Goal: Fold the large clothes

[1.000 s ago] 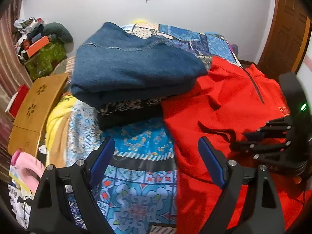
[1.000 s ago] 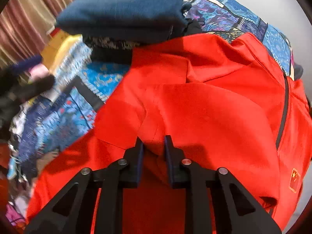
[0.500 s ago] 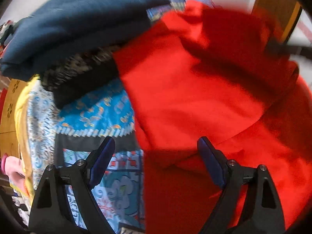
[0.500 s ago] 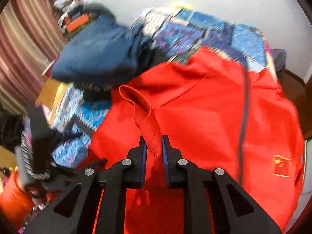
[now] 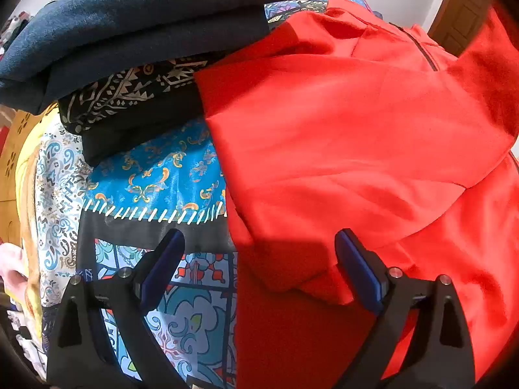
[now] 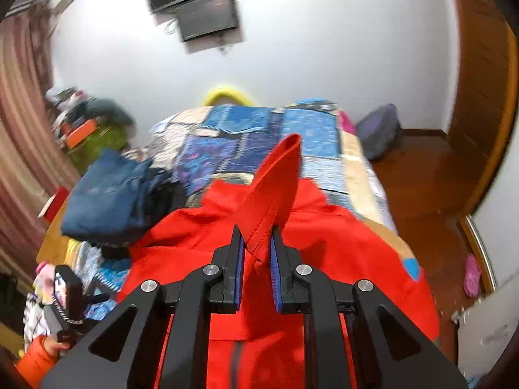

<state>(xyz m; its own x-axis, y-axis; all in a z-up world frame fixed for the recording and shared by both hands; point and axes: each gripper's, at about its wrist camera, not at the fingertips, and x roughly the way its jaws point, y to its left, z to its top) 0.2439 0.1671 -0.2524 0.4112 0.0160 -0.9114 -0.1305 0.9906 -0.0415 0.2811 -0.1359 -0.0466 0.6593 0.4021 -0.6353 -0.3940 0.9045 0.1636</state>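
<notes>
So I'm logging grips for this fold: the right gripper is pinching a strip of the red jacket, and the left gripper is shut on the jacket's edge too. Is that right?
Not quite. In the left wrist view the left gripper is open, its jaws spread wide over the edge of the red jacket and gripping nothing. The right gripper is indeed shut on a strip of the jacket.

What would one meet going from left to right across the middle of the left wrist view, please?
Wooden board at the edge → yellow cloth → patterned blue bedspread → red garment, which fills the right side.
</notes>
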